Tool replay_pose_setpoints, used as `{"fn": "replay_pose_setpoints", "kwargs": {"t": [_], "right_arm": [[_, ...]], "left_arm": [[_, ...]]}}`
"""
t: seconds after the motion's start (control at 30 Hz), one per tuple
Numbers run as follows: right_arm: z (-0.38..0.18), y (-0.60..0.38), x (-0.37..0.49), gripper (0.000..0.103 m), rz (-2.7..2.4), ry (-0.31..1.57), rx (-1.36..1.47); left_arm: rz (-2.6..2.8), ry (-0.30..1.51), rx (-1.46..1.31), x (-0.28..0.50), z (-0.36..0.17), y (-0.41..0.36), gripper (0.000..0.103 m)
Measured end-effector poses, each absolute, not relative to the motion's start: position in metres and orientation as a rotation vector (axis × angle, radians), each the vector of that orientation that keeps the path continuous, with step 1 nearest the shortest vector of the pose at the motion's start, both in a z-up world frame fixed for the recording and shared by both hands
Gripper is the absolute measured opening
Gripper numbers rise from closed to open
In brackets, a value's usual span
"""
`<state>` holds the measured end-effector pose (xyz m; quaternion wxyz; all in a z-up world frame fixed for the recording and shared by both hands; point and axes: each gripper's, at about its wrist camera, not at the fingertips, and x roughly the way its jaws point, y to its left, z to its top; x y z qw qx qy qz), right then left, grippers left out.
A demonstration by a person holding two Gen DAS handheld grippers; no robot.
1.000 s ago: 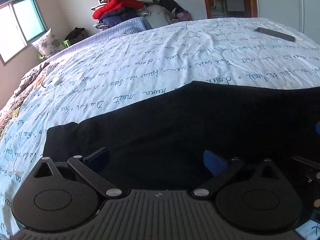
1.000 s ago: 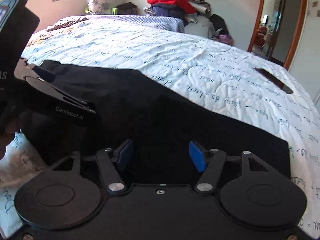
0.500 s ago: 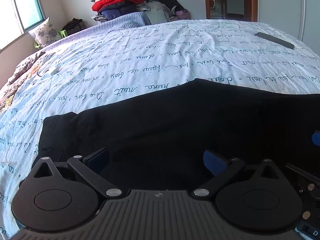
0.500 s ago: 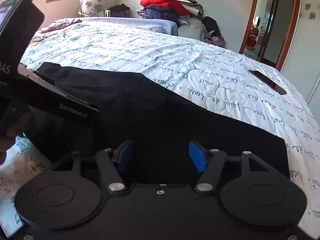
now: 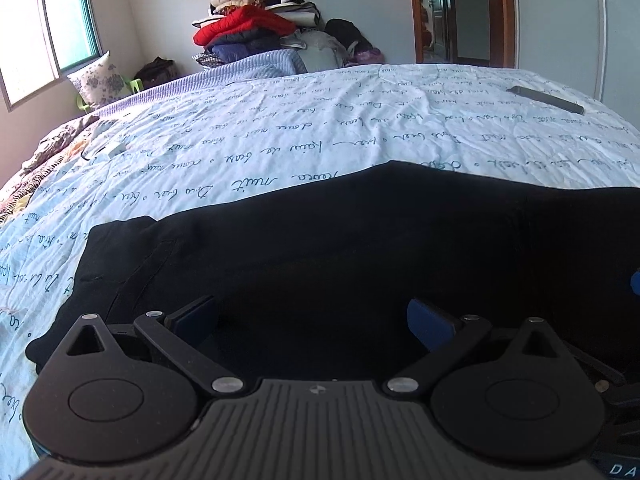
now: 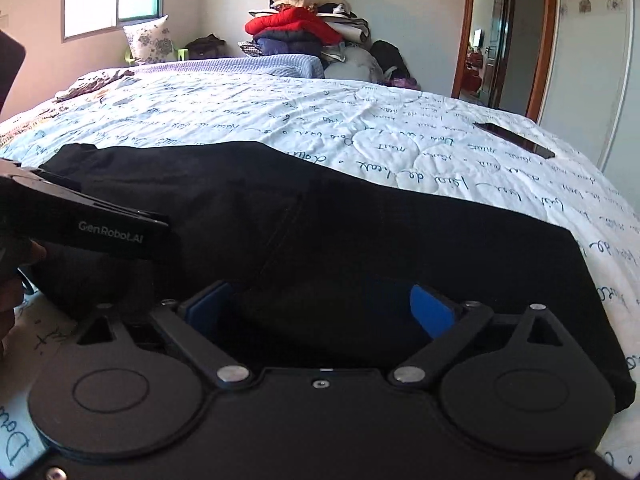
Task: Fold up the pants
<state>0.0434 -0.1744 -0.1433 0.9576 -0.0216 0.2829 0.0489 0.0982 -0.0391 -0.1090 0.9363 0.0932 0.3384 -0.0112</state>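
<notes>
The black pants (image 5: 360, 248) lay flat on the quilt (image 5: 280, 148), spread crosswise just ahead of both grippers, folded into a long band with one end to the left of the left gripper (image 5: 312, 320) and the other end past the right gripper (image 6: 320, 308) on its right side.

The left gripper stood released, its blue pads (image 5: 428, 324) well apart over the near edge of the pants; no cloth was pinched between them. The dark fabric lay under and ahead of its fingers.

The right gripper's jaws had just been opening and stood wide, blue pads (image 6: 430, 310) apart, with the pants lying below and between them but not pressed by either pad. To its left, the side of the left gripper (image 6: 112, 236) showed over the pants, with part of a hand (image 6: 10, 292) behind it at the frame's edge.

Far ahead and to the right of both tools, a phone (image 6: 514, 140) lay on the quilt, well apart from the pants. Beyond the bed's far side, a clothes pile (image 5: 256, 36) rose against the wall, and a pillow (image 5: 98, 80) stood under the window (image 5: 48, 36) to the left.
</notes>
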Motion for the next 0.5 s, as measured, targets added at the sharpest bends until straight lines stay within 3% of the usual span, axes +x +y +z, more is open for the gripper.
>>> {"fn": "replay_pose_setpoints", "kwargs": {"t": [0.27, 0.5], "right_arm": [[-0.113, -0.224, 0.042, 0.097, -0.078, 0.448, -0.088], [-0.137, -0.266, 0.1, 0.098, -0.139, 0.665, -0.082]], "left_arm": [[-0.226, 0.613, 0.22, 0.105, -0.077, -0.084, 0.101], [-0.328, 0.719, 0.237, 0.146, -0.097, -0.141, 0.099]]}}
